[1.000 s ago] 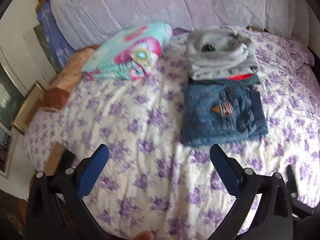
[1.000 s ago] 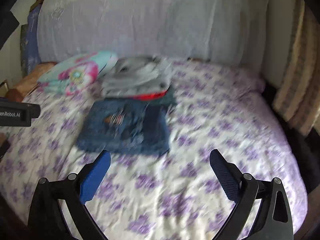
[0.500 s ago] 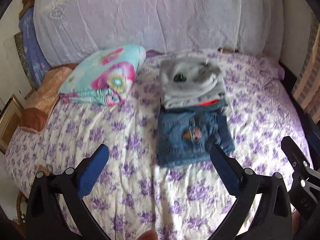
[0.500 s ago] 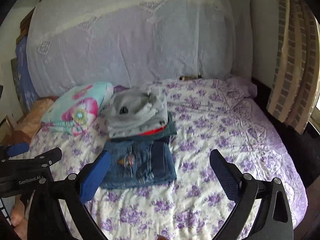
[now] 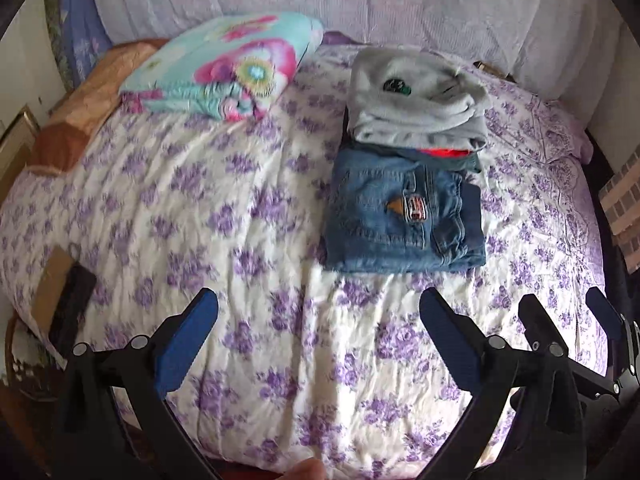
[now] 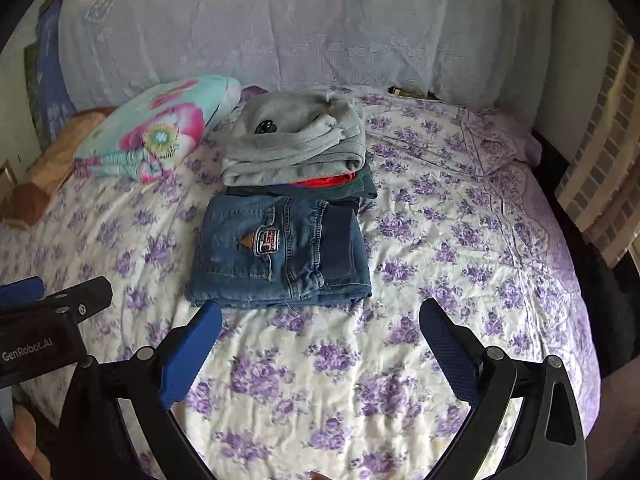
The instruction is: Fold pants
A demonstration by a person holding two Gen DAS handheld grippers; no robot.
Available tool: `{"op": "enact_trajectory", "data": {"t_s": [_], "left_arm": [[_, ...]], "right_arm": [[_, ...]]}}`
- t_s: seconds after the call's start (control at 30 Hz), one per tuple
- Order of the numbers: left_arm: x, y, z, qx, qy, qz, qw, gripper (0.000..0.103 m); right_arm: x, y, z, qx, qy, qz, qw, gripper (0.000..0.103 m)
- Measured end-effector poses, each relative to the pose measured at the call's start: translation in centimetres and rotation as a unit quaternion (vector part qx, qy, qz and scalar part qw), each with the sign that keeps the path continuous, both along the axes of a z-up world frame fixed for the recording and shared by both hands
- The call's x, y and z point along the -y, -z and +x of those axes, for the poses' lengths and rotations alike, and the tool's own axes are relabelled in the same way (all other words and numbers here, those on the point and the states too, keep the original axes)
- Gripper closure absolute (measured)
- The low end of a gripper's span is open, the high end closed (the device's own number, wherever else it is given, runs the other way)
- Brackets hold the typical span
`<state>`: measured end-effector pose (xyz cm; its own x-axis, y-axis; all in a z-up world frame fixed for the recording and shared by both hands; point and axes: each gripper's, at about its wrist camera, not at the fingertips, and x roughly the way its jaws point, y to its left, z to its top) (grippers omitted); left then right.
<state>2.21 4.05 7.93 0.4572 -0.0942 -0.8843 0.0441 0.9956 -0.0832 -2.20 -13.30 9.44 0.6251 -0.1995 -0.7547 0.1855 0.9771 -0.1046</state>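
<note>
With both tools hanging over bare sheet, I see little left to do. Far left lies the floral pillow. My left gripper has its jaws wide and holds nothing. Right of centre, the jeans lie folded on the bed, their far edge touching or tucked under a pile of folded clothes; I cannot tell which. My right gripper, near the jeans' near edge, is also wide and empty. The risk I judge: a low finger catching that near hem would drag the fold open, or shove the jeans into the pile and topple it.
</note>
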Motion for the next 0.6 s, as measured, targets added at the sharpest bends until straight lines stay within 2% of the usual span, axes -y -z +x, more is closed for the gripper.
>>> {"op": "enact_trajectory", "data": {"t_s": [0.07,0.1,0.2,0.3,0.37,0.43,0.6], "left_arm": [[0.6,-1.5,-0.3,0.021,-0.006,0.009,0.9997,0.005],[1.0,-3.1,-0.7,0.053,-0.01,0.029,0.9981,0.005],[2.2,-8.5,-1.4,0.145,-0.007,0.064,0.9873,0.005],[3.5,-11.3,-2.1,0.194,0.006,0.092,0.9767,0.004],[3.7,-11.6,-2.0,0.198,0.018,0.096,0.9753,0.005],[3.4,-11.1,-1.7,0.189,0.016,0.094,0.9774,0.004],[2.3,-8.7,-0.1,0.137,0.019,0.058,0.9887,0.005]], "right_arm": [[0.2,-1.6,-0.5,0.033,-0.026,-0.003,0.999,0.003],[0.3,-2.7,-0.5,0.047,-0.03,-0.006,0.998,0.003],[0.7,-6.0,-0.5,0.096,-0.042,0.01,0.995,0.003],[1.0,-7.5,-0.4,0.116,-0.043,0.022,0.992,0.003],[1.2,-7.3,-0.2,0.111,-0.043,0.03,0.992,0.003],[1.8,-6.7,0.2,0.097,-0.031,0.037,0.994,0.003],[3.2,-5.3,0.5,0.071,-0.002,0.058,0.996,0.003]]}}
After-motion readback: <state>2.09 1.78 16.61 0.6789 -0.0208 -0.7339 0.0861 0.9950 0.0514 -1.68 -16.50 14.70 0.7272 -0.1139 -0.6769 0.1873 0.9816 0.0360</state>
